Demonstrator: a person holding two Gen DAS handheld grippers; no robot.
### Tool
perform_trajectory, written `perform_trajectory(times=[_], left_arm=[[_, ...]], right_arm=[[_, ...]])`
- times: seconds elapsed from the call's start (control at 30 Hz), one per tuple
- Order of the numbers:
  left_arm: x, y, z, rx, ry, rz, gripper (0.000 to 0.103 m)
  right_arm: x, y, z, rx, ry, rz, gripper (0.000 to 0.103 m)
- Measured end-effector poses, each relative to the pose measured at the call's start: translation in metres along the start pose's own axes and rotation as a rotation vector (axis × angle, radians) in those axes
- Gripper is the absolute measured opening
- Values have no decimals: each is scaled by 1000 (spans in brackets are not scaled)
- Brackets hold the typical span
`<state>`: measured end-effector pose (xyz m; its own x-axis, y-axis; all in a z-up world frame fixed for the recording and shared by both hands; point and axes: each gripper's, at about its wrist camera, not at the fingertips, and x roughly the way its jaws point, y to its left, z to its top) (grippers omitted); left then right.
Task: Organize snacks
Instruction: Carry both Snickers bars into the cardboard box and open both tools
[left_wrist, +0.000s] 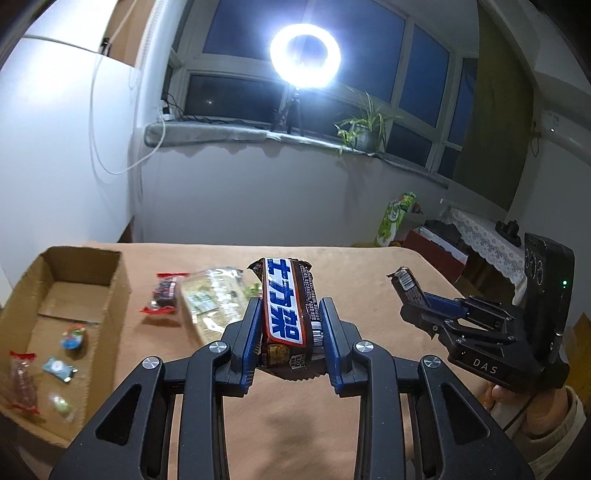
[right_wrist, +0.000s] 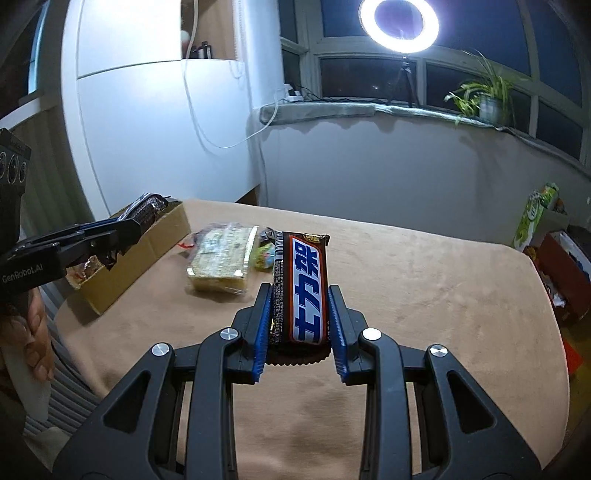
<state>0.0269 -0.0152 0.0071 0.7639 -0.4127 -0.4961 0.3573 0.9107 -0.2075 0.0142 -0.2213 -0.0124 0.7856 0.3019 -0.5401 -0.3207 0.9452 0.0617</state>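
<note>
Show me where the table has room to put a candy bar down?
The table is bare right of the noodle pack to its far edge. It is crowded between that pack and the cardboard box, by the red-wrapped snack.

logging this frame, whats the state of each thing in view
left hand-held gripper: shut on left bar
left bar: held above table, wrapper sealed
right hand-held gripper: shut on right bar
right bar: held above table, wrapper sealed
box: open, some snacks inside
cracker pack: lying on table
</note>
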Motion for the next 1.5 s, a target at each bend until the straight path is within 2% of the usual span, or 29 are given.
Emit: perform_trajectory(times=[0.4,0.7,0.97,1.3,1.5], left_arm=[[-44,54,-12,-44,-60,98,29],[-79,105,-28,-100,-88,217,29],[-97,143,-34,-152,-99,283,29],[-94,164,-38,-182,-86,306,29],[-81,180,-44,-204,-48,315,29]], right_arm=[[23,82,29,-122,14,72,30],[49,155,43,-224,20,184,30],[66,220,57,-300,2,276,30],[90,247,64,-337,23,319,30],[123,265,70,-356,53,356,30]])
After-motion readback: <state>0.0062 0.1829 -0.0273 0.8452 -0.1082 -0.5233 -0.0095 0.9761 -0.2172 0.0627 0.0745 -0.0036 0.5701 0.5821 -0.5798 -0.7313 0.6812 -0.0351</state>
